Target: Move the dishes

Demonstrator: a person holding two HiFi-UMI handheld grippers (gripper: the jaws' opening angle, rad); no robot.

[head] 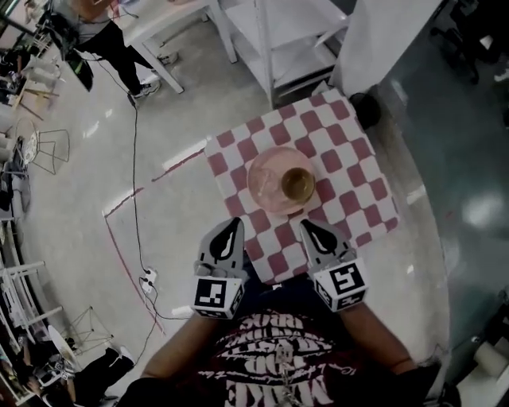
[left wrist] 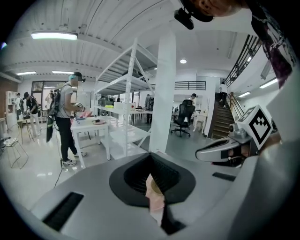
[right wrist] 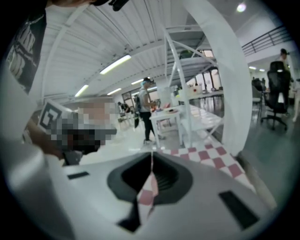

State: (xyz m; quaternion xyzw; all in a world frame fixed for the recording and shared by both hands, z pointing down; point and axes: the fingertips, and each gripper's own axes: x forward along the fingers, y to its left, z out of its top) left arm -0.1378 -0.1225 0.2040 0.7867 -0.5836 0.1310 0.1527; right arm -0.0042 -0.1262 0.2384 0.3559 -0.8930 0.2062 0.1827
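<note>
Where we stand: at the near corner of the table (head: 359, 163), which points towards us between our two tools.
Table: small and square under a red-and-white checked cloth, with all four edges in sight from the head view.
Plate (head: 266, 181): pink, near the middle of the cloth, well in from every edge.
Bowl (head: 297, 185): brownish, sitting on the right half of the plate.
Left gripper (head: 233, 223): we see it clenched on nothing, its tip at the cloth's left edge, near the plate but apart from it.
Right gripper (head: 307, 226): also clenched and empty, its tip over the cloth, near the plate's near rim without touching.
Room to the left: open pale floor, crossed by a black cable (head: 135, 183) and a red tape line (head: 119, 242).
Room to the right: bare grey floor along that edge.
Far side: a white rack (head: 290, 44) stands just beyond the far corner, and a dark round thing (head: 367, 109) sits beside that corner.
Further off: a person (head: 107, 36) stands at a white side table (head: 163, 24), well apart from us.
</note>
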